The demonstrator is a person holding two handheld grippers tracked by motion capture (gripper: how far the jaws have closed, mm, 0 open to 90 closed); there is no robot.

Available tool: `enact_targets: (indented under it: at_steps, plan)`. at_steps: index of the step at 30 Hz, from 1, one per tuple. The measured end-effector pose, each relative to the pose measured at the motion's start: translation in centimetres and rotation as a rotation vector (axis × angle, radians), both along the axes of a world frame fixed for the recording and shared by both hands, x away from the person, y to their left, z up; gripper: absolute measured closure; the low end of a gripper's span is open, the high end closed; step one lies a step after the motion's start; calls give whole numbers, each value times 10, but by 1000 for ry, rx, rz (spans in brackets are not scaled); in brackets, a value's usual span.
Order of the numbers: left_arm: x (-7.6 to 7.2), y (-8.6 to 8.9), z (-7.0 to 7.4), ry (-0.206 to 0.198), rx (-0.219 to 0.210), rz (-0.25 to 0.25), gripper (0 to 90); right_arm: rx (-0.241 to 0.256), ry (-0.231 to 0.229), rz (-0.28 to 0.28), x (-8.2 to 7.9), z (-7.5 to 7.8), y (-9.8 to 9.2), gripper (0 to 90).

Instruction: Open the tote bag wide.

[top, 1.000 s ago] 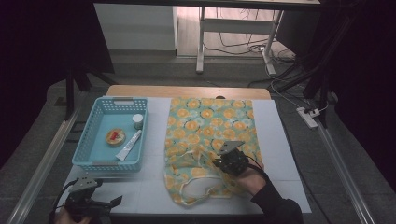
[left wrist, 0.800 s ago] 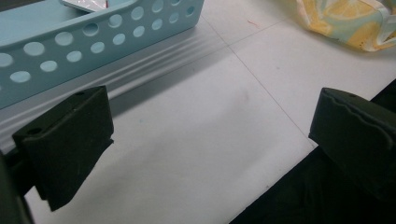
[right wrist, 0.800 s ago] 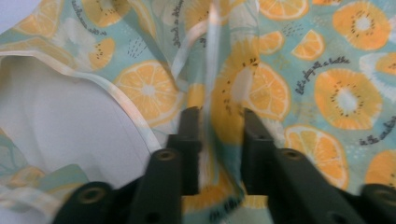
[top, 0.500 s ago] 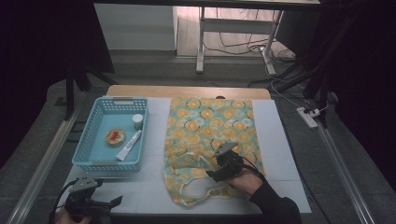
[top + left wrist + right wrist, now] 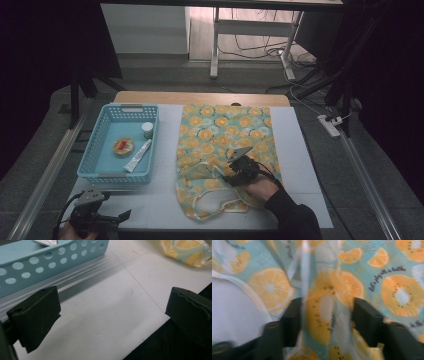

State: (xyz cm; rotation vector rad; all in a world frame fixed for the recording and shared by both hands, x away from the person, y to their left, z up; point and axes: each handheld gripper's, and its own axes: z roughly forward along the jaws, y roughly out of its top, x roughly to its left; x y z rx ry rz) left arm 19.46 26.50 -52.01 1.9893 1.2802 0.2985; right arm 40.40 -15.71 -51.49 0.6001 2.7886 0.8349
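The right gripper – jaws apart – straddles a raised fold of the orange-print cloth bag near the table's front edge; the left gripper, open, idles at the front-left corner.

Tote bag print — motion-blurred.

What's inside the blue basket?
The basket holds a small white jar, a white tube and a round thing with red on it. Nothing in it looks covered.

Dim surroundings, lit table, right gripper view blurred.
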Motion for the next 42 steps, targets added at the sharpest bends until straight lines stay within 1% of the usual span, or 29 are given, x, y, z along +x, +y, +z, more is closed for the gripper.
enact_targets:
  at_steps: [2, 3, 4, 5, 6, 7, 8, 10, 11, 12, 15, 18, 19, 21, 24, 25, 26, 27, 28, 29, 30, 33, 36, 37, 39, 40, 41, 42]
  plan:
    - [0, 0, 0, 0, -1, 0, 0, 4, 1, -2, 2, 1, -1, 657]
    - [0, 0, 0, 0, -1, 0, 0, 1, -5, -1, 3, 2, -2, 709]
    - [0, 0, 0, 0, -1, 0, 0, 1, 1, -2, 4, 2, -3, 763]
    - [0, 0, 0, 0, -1, 0, 0, -2, -6, -3, 6, 2, -5, 857]
    - [0, 0, 0, -1, 0, 0, 0, -2, -6, -3, 6, 2, -5, 857]
    - [0, 0, 0, -1, 1, 0, 0, -10, -12, 3, 6, 2, -5, 880]
    - [0, 0, 0, 0, 1, 0, 0, -20, -17, 4, 6, 3, -5, 886]
    - [0, 0, 0, -1, 0, 1, 0, -18, -18, -1, 5, 5, -5, 890]
    - [0, 0, 0, -1, -2, 2, 0, -4, -20, -1, 6, 8, -5, 891]
    - [0, 0, 0, -1, -2, 3, 0, -4, -20, -1, 6, 8, -5, 891]
    - [0, 0, 0, -1, -2, 3, 0, 23, -17, -4, 6, 14, -7, 892]
    - [0, 0, 0, 0, -3, 5, 0, 48, -27, 19, 7, 23, -7, 892]
    - [0, 0, 0, 0, -3, 5, 0, 48, -27, 19, 7, 23, -7, 892]
    - [0, 0, 0, 0, -5, 6, 0, 56, -37, 29, 7, 29, -6, 892]
    - [0, 1, 0, 0, -6, 6, 0, 82, -42, 25, 10, 41, -4, 892]
    - [0, 0, 0, -1, -7, 7, 0, 100, -44, 22, 12, 49, -4, 892]
    - [0, 1, 0, 0, -7, 6, 0, 100, -44, 22, 12, 49, -4, 892]
    - [0, 1, 0, 0, -6, 5, 0, 105, -48, 22, 13, 53, -3, 892]
    - [0, 0, 0, -1, -6, 6, 0, 110, -54, 22, 14, 57, -3, 892]
    - [0, 0, 0, -1, -6, 6, 0, 117, -66, 26, 16, 65, -1, 893]
    - [0, 0, 0, -1, -5, 6, 0, 117, -66, 26, 16, 65, -1, 893]
    - [0, 1, 0, 1, -7, 5, 0, 121, -85, 28, 17, 75, 2, 892]
    - [0, 0, 0, -1, -8, 6, 0, 118, -121, 51, 19, 86, 6, 892]
    - [0, 0, 0, -1, -8, 6, 0, 118, -121, 51, 19, 86, 6, 892]
    - [0, 1, 0, -2, -8, 6, 0, 115, -136, 55, 20, 92, 8, 892]
    - [0, 1, 0, -2, -8, 6, 0, 133, -136, 52, 23, 97, 10, 893]
    - [0, 0, 0, -2, -8, 6, 0, 133, -136, 52, 23, 97, 10, 893]
    - [0, 1, 0, -1, -7, 4, 0, 143, -136, 49, 24, 100, 10, 893]
